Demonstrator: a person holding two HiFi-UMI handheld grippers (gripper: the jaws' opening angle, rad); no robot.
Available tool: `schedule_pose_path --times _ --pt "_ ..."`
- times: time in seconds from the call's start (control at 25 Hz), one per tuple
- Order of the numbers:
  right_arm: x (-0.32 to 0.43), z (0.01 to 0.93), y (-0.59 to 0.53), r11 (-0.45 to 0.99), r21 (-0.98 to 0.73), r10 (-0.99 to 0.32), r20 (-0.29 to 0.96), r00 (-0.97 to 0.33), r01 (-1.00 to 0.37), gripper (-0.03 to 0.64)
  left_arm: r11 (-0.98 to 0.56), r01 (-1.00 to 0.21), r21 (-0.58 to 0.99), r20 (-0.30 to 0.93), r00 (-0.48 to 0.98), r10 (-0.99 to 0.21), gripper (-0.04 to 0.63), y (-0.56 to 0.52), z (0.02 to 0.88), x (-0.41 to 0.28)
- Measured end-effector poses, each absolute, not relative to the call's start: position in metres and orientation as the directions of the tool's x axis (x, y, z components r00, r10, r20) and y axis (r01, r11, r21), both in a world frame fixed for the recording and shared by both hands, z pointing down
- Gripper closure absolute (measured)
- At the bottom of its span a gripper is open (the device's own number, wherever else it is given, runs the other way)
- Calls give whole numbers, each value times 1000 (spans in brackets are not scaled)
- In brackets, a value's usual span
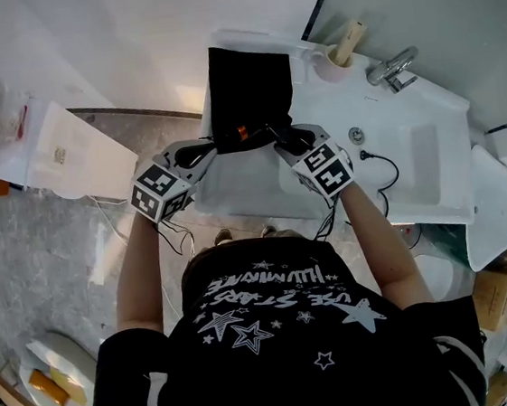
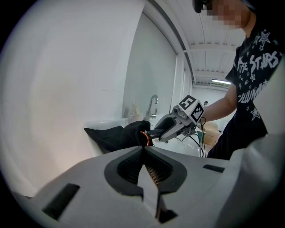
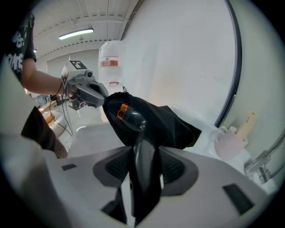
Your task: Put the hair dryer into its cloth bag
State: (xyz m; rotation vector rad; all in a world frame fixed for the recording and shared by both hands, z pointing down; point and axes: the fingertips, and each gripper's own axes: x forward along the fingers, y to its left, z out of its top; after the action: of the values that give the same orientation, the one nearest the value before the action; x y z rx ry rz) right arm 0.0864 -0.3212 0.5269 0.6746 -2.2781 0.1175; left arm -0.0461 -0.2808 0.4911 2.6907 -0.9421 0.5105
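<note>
Our right tongs (image 3: 141, 149) clamp the glossy, tapered handle of the black hair dryer (image 3: 127, 113), whose rounded head with its copper-orange ring sits at the mouth of the black cloth bag (image 1: 248, 75). Our left tongs (image 1: 213, 145) are pressed together, pinching, as we read it, the bag's limp hem. The bag lies on the white tabletop (image 1: 243, 190) beside the basin. We judge the insertion as begun, with the handle not yet inside. Next we must keep the soft, matte mouth lifted and slide the rigid, smooth body deeper, then release the handle without dragging the cloth.
</note>
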Motion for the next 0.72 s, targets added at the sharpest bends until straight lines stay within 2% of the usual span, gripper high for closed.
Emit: schedule_pose_path --times 0.48,0.72 --pt "53 541 -360 723 207 -590 680 -435 -659 428 -762 -634 129 393 738 -548 575 -283 492 -42" --pt "40 554 -363 694 178 -584 706 -400 -698 422 -728 -675 119 423 698 -579 574 -289 502 -59"
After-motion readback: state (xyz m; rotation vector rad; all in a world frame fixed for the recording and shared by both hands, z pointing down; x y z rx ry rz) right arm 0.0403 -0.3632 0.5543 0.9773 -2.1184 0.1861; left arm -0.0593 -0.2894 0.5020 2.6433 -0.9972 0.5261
